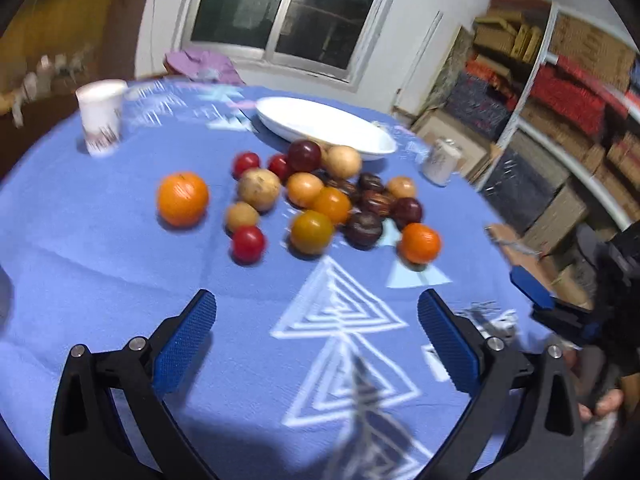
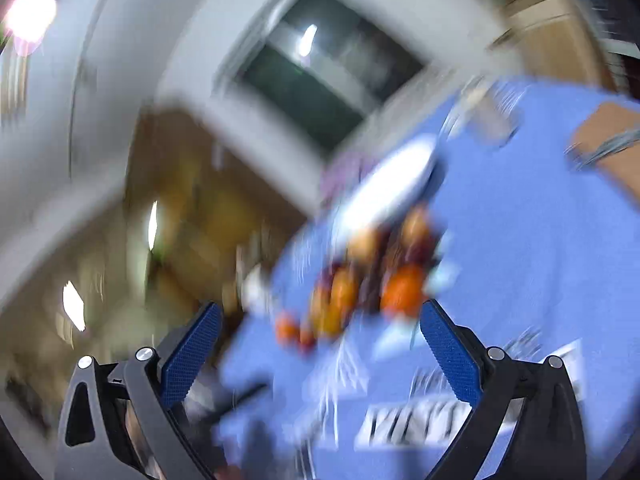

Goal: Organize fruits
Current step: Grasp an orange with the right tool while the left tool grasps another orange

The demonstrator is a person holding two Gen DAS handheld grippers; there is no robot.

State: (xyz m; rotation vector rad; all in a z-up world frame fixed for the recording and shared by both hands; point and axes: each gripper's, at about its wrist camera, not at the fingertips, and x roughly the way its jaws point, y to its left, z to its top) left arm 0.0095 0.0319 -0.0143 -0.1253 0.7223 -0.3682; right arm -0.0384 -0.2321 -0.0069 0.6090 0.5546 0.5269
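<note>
Fruit lies heaped in the middle of the table (image 1: 100, 280), on its blue cloth, and none of it is in the white dish (image 1: 324, 124) at the far side — so I judge the sorting not yet begun. Through my left wrist view, my left tongs (image 1: 316, 320) hang released over bare cloth on the near side, nothing between the blue pads (image 1: 184, 344). A large orange (image 1: 183, 199) sits alone to the left of the heap, apart from its neighbours; that is the easiest take, I think — firm, round, a rind with some grip, best held across its widest girth so it cannot squirt out. A small orange (image 1: 419, 243) sits at the heap's right edge, also open to reach. The red tomatoes (image 1: 248, 243) look smooth and soft-skinned, so I would close gently on them. The dark plums (image 1: 363, 229) lie packed among the others and would roll if nudged. A paper cup (image 1: 101, 118) stands far left, a second cup (image 1: 440, 162) far right.

My right wrist view is badly smeared and tilted. My right tongs (image 2: 320, 334) are spread wide and hold nothing, with the fruit heap (image 2: 372, 276) a blur beyond the pads and the dish (image 2: 388, 184) beyond that. Single fruits I cannot tell apart here.
</note>
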